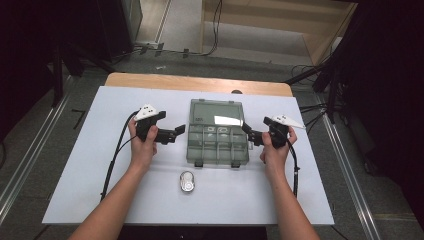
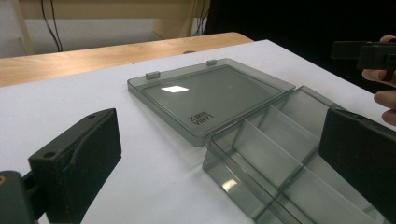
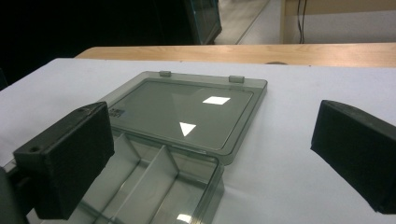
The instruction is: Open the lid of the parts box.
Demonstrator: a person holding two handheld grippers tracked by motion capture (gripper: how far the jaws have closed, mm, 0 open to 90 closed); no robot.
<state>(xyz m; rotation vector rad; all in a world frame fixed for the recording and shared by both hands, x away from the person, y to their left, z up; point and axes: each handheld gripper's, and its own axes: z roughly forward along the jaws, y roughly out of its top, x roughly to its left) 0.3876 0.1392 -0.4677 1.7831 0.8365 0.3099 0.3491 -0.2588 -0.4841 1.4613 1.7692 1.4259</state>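
- One smoky clear plastic compartment box [image 1: 218, 132] lies open in the middle of the white surface [image 1: 90, 165], its lid [image 1: 216, 112] swung flat away from the person and resting on the surface
- The lid joins the tray along one hinge edge; two small latch tabs sit on the lid's far edge, and two dark clasps show on the tray's near edge in the high view
- The tray [image 2: 280, 158] is split by thin clear dividers into several compartments; an exact count cannot be told, and those seen in the gripper views hold nothing visible
- One small oval metallic object [image 1: 187, 181] lies on the surface just in front of the box, apart from it; what it is cannot be told
- Two grippers are in play, one in each hand
- The left gripper [image 1: 176, 133] hovers just beside the box's left side, jaws spread wide and released, nothing between them; in its own view the tray's corner sits near the jaws, untouched
- The right gripper [image 1: 248, 133] hovers just beside the box's right side, jaws likewise spread and released, gripping nothing; its own view looks across the tray and lid
- Each gripper carries one grey three-cornered plate and one trailing cable
- A bare wooden strip of table [image 1: 200, 82] shows beyond the white surface
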